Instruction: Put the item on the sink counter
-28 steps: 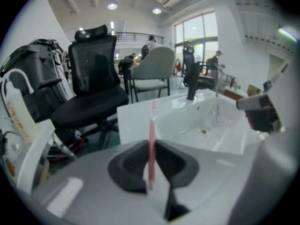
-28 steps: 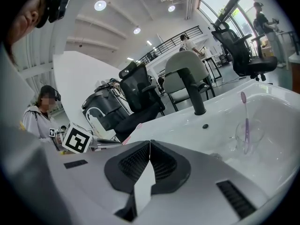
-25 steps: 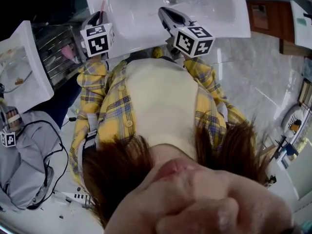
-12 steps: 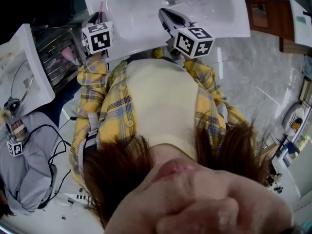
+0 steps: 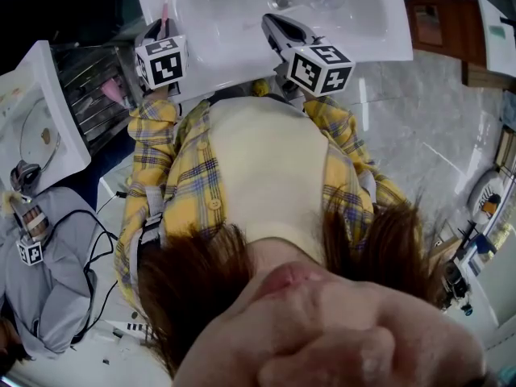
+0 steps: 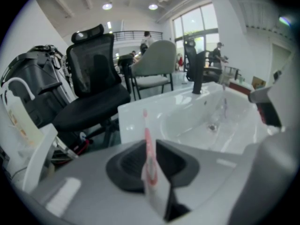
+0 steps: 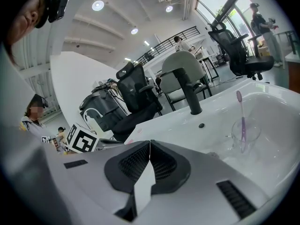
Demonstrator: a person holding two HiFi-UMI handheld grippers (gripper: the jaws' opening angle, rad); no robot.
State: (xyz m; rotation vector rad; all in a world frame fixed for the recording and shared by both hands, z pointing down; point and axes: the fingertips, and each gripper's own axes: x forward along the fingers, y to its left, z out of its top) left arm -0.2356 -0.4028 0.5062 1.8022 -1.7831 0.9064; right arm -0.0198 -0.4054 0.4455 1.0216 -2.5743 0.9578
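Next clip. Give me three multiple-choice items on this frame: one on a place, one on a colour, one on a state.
1. Where is the glass?
A in the sink
B on the floor
C on a chair

2. What colour is the faucet?
A white
B black
C red

3. The left gripper is:
A open and empty
B shut on a pink toothbrush
C shut on the glass

Answers:
1 A: the glass stands inside the basin.
2 B: the faucet is black against the white sink.
3 B: its jaws clamp the toothbrush, which sticks up between them.
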